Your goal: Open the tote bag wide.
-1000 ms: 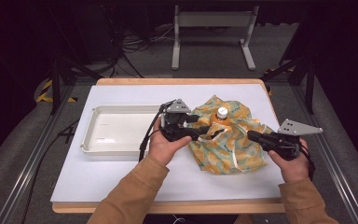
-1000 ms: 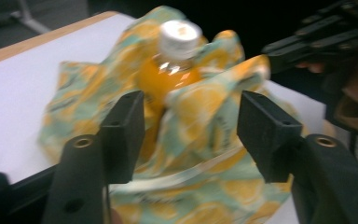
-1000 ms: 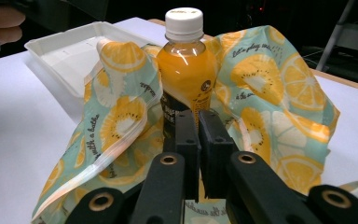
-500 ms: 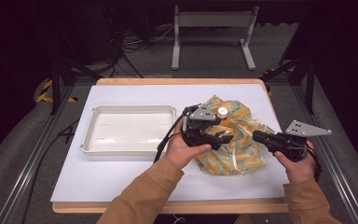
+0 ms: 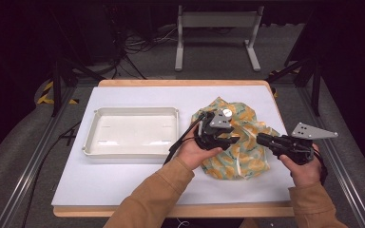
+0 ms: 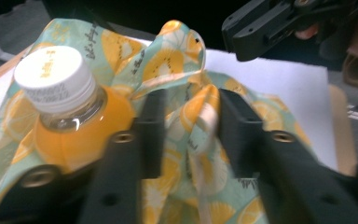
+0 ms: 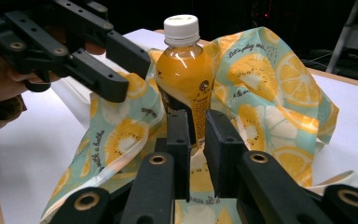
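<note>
High view: white worktop [image 5: 123,185], an empty tray [image 5: 135,130] centre-left, the lemon-print bag [image 5: 247,159] at centre-right. Left gripper view alone shows the left gripper [image 6: 186,126], jaws parted around a bag fold; right gripper view shows the right gripper [image 7: 196,135], jaws nearly clenched before the juice bottle [image 7: 186,70]

Orange juice bottle [image 7: 185,70], white cap, stands upright inside crumpled lemon-print teal bag [image 5: 247,156] on tabletop [image 5: 123,185], right of center.
</note>
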A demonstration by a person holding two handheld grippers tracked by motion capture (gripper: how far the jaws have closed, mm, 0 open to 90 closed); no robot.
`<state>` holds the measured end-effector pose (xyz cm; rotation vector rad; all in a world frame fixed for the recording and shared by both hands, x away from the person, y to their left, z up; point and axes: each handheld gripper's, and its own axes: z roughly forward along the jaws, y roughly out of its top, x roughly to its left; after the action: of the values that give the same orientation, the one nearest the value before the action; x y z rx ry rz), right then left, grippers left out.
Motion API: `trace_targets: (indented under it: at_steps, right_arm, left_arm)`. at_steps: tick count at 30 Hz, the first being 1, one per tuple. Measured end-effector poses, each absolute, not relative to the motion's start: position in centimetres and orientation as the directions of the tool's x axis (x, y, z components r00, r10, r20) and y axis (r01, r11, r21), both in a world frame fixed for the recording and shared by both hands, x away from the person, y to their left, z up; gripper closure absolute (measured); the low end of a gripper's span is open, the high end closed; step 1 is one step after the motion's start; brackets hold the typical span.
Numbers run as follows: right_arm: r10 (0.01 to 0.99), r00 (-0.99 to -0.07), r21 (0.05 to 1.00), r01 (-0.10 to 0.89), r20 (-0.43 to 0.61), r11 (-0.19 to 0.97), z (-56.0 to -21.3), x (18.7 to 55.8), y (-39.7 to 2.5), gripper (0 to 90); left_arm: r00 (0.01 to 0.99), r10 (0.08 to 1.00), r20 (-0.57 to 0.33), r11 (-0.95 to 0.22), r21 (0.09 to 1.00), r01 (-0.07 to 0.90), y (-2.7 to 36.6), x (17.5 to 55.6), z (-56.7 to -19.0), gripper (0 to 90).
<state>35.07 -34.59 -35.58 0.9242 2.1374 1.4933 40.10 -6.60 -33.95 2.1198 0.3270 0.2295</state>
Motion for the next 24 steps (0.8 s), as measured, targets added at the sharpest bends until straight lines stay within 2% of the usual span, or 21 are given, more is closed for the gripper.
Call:
trace_targets:
  at_steps: [4,8,15,24]
  right_arm:
    - [0.693,-0.718,0.927,0.298,0.062,0.227,-35.6,35.1,-34.4,80.2]
    - [0.694,-0.717,0.927,0.301,0.063,0.226,-35.7,35.1,-34.4,80.2]
    - [0.695,-0.715,0.926,0.305,0.069,0.222,-35.9,35.2,-34.3,80.4]
    - [0.672,-0.738,0.924,0.293,0.056,0.244,-36.3,36.0,-32.3,80.9]
  left_arm:
    - [0.946,0.322,0.033,-0.526,0.837,0.150,-6.1,40.0,-34.1,79.8]
    - [0.947,0.322,-0.010,-0.509,0.841,0.182,-5.0,39.6,-34.5,88.0]
    - [0.944,0.326,-0.055,-0.516,0.826,0.226,-2.3,38.3,-36.0,89.5]
    - [0.922,0.374,-0.094,-0.555,0.774,0.304,-1.0,38.4,-38.7,89.5]
